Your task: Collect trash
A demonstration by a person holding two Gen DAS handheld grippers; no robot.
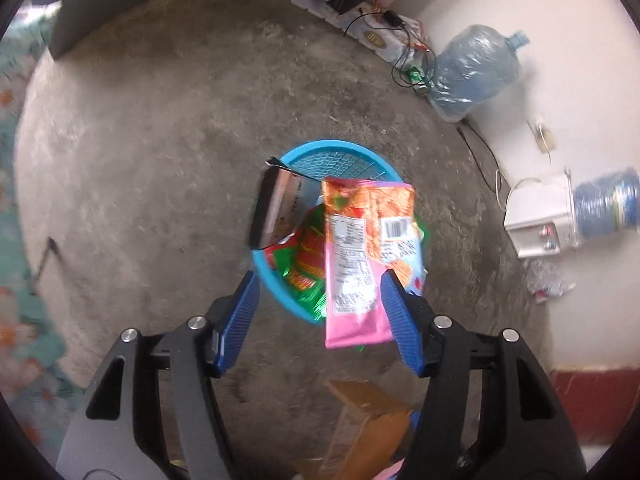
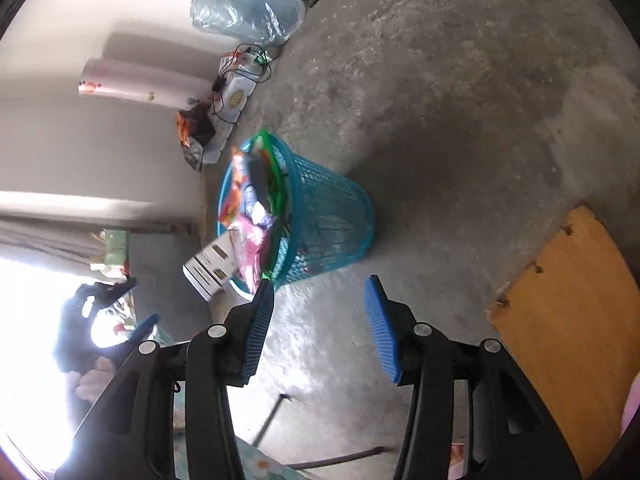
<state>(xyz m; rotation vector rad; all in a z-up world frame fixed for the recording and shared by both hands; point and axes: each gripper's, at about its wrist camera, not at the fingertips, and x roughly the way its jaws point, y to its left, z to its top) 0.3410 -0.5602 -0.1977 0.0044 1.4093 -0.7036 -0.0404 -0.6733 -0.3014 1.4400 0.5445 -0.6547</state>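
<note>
A blue mesh trash basket (image 1: 340, 156) stands on the concrete floor, stuffed with wrappers; it also shows in the right wrist view (image 2: 332, 216). A pink and orange snack wrapper (image 1: 360, 264) sticks out of it, lying against my left gripper's right finger (image 1: 400, 320). A dark box (image 1: 280, 208) leans on the rim, next to green and red wrappers (image 1: 308, 272). My left gripper (image 1: 320, 280) is open just above the basket's near rim. My right gripper (image 2: 320, 292) is open and empty, short of the basket. A white box (image 2: 208, 268) is beside the basket.
Large water bottles (image 1: 476, 68) lie by the wall, with a white appliance (image 1: 540, 216), cables and packaging (image 1: 376, 36). Crumpled trash (image 1: 548, 280) lies by the wall. A wooden chair seat (image 2: 568, 320) is at right. A cardboard piece (image 1: 368, 420) lies below my left gripper.
</note>
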